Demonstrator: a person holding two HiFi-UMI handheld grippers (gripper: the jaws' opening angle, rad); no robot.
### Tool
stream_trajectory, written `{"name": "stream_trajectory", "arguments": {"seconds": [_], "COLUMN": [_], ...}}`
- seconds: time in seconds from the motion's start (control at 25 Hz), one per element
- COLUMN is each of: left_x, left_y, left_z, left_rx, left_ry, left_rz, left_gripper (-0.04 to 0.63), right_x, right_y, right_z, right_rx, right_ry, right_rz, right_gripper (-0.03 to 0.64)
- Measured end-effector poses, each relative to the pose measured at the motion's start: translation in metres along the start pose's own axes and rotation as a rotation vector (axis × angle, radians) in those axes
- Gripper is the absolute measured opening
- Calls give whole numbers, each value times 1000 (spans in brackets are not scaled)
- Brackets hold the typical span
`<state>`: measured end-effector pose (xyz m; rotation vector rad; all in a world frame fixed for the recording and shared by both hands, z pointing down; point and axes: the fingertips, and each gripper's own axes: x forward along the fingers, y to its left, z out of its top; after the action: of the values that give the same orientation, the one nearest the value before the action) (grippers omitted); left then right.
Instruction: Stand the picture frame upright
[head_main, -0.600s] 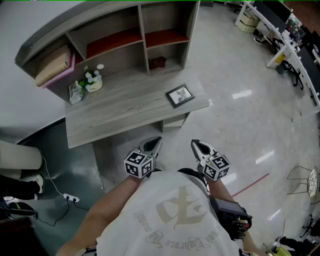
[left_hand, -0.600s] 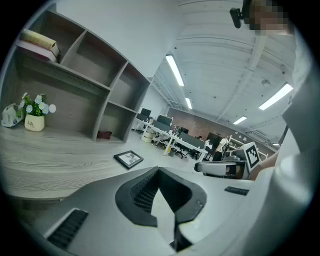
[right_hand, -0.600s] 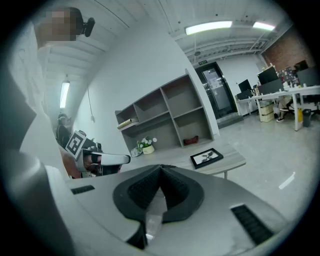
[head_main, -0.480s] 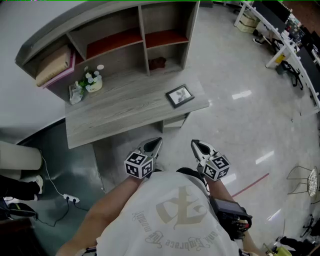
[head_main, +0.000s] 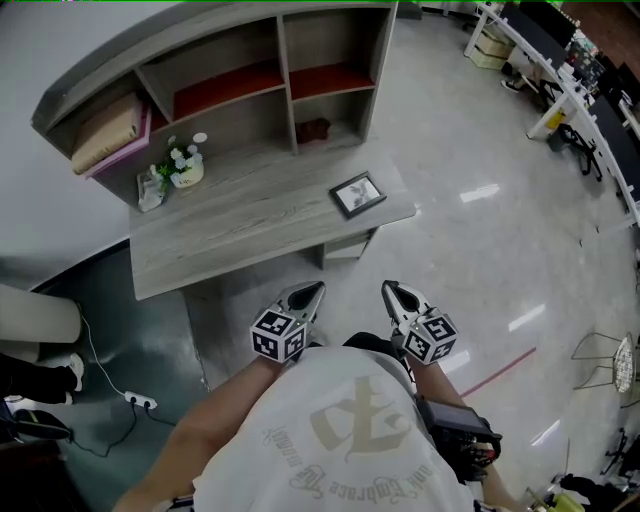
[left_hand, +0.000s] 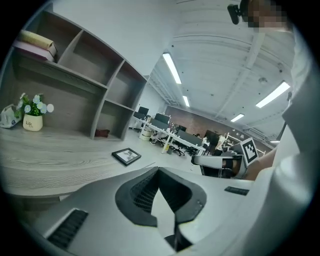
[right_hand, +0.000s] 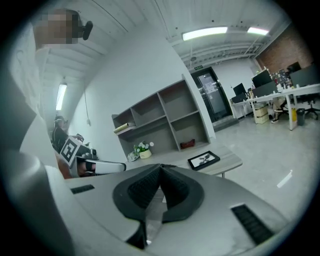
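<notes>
Two grippers showed up low in my head view, side by side and close to the person's white shirt (head_main: 340, 440). I saw the left gripper (head_main: 315, 288) with its jaws shut tight and nothing held between them. The right gripper (head_main: 390, 290) was the same: jaws pressed together and nothing in them. Both pointed forward and a little down, over the shiny floor (head_main: 480, 150) in front of the bench (head_main: 230, 225). Neither one touched the bench. The picture frame (head_main: 358, 194) lay flat on its back on the bench top, near the front right corner. It was black with a pale picture inside, and it was well apart from both grippers. I could see it in each gripper view too, small and far past the closed jaws. At the back left of the bench stood a little pot of white flowers (head_main: 185, 165), with a small crinkly bag (head_main: 150, 188) just beside it. Behind the bench rose a grey shelf unit (head_main: 283, 70) with open boxes. A small dark red thing (head_main: 315, 127) sat in the lower right box. A folded tan cloth (head_main: 105, 130) lay on the far left shelf.
</notes>
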<state>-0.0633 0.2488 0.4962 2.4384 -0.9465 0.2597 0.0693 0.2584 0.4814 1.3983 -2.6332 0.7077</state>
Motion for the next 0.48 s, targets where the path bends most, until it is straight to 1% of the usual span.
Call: {"name": "stream_trajectory", "arguments": {"seconds": [0.24, 0.48], "left_x": [-4, -9], "left_y": [5, 10], "left_z": [0, 0], "left_rx": [-8, -11], "left_ry": [-13, -22], "left_rz": [1, -1], "left_gripper": [2, 2], "right_x": [-1, 1], "right_y": [-3, -7], "right_z": [1, 2], "right_rx": [28, 1], "right_ry": [-15, -9], "right_rz": [-39, -108], "right_gripper": [5, 3]}}
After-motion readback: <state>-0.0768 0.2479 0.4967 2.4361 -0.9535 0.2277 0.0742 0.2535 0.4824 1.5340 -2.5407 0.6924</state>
